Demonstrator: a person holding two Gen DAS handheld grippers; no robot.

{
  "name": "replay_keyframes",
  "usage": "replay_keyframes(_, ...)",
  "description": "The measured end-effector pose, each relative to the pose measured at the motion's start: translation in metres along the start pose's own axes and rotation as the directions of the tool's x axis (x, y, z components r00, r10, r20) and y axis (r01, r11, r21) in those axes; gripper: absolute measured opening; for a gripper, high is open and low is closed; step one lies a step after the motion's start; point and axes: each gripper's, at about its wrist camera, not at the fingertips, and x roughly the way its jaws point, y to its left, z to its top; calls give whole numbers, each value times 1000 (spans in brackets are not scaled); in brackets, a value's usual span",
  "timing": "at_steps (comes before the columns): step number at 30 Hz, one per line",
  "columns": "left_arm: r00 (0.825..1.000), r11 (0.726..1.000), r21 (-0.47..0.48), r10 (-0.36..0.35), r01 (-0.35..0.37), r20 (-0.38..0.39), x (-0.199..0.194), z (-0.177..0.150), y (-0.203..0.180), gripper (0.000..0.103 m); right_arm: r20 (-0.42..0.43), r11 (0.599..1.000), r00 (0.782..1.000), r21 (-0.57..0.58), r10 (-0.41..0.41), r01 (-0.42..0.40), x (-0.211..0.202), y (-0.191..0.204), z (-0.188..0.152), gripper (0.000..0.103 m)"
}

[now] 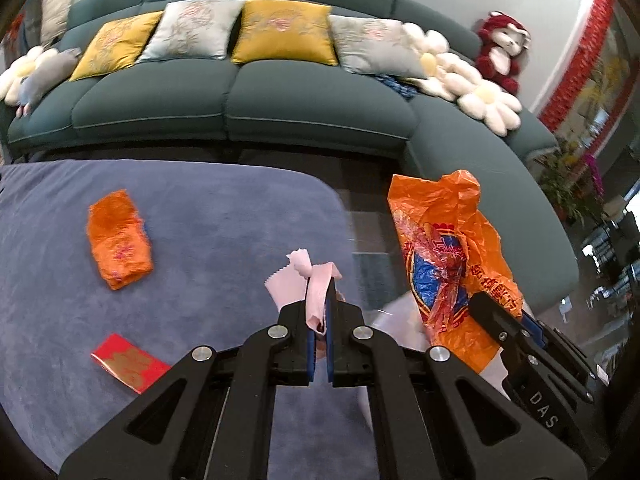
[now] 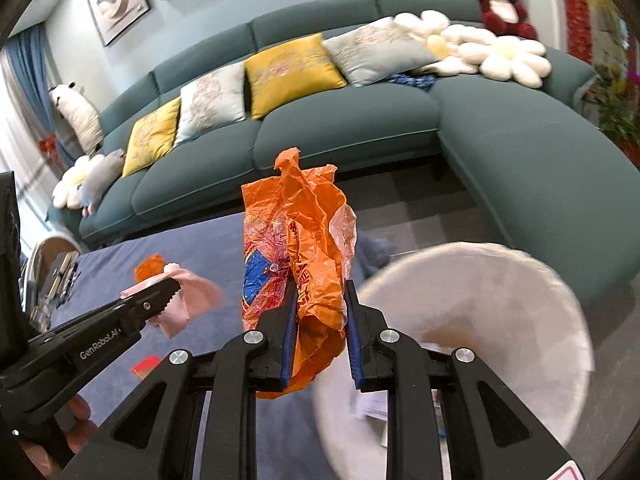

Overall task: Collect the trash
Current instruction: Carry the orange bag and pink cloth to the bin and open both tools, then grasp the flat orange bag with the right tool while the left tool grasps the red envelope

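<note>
Here the left gripper (image 1: 320, 320) has its fingers closed on a pink tissue (image 1: 316, 280) above the blue-covered desk (image 1: 200, 208), while the right gripper (image 2: 320, 308) clamps a crumpled orange plastic bag (image 2: 304, 240) beside the white bin (image 2: 480, 280); an orange packet (image 1: 120, 240) and red envelope (image 1: 128, 362) lie on the desk

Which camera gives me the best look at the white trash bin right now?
The right wrist view: the white bin fills its lower right, rim and inside visible beside the right gripper holding the orange bag. The left wrist view shows only a white sliver behind the bag.
</note>
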Motion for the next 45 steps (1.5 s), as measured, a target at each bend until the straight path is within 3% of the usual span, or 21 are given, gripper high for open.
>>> replay_keyframes(11, 994, 989, 109, -98, 103, -51, 0, -34, -98, 3, -8, 989, 996, 114, -91, 91, -41, -86, -30, 21)
replay_keyframes(18, 987, 988, 92, -113, 124, -112, 17, -46, -118, 7, -24, 983, 993, 142, -114, 117, -43, -104, -42, 28)
replay_keyframes(22, 990, 993, 66, -95, 102, -104, 17, -46, -111, 39, -8, 981, 993, 154, -117, 117, -46, -106, -42, 35)
replay_keyframes(24, 992, 995, 57, -82, 87, -92, 15, -45, -106, 45, -3, 982, 993, 150, -118, 117, -45, -102, -39, 36)
replay_keyframes(37, 997, 997, -81, 1, -8, -78, 4, -42, -24, 45, -7, 994, 997, 84, -74, 74, -35, -61, -38, 38)
replay_keyframes(45, 989, 971, -205, 107, -126, -99, 1, -50, 53, 51, -29, 1000, 999, 6, -19, 19, -15, -6, -36, 41)
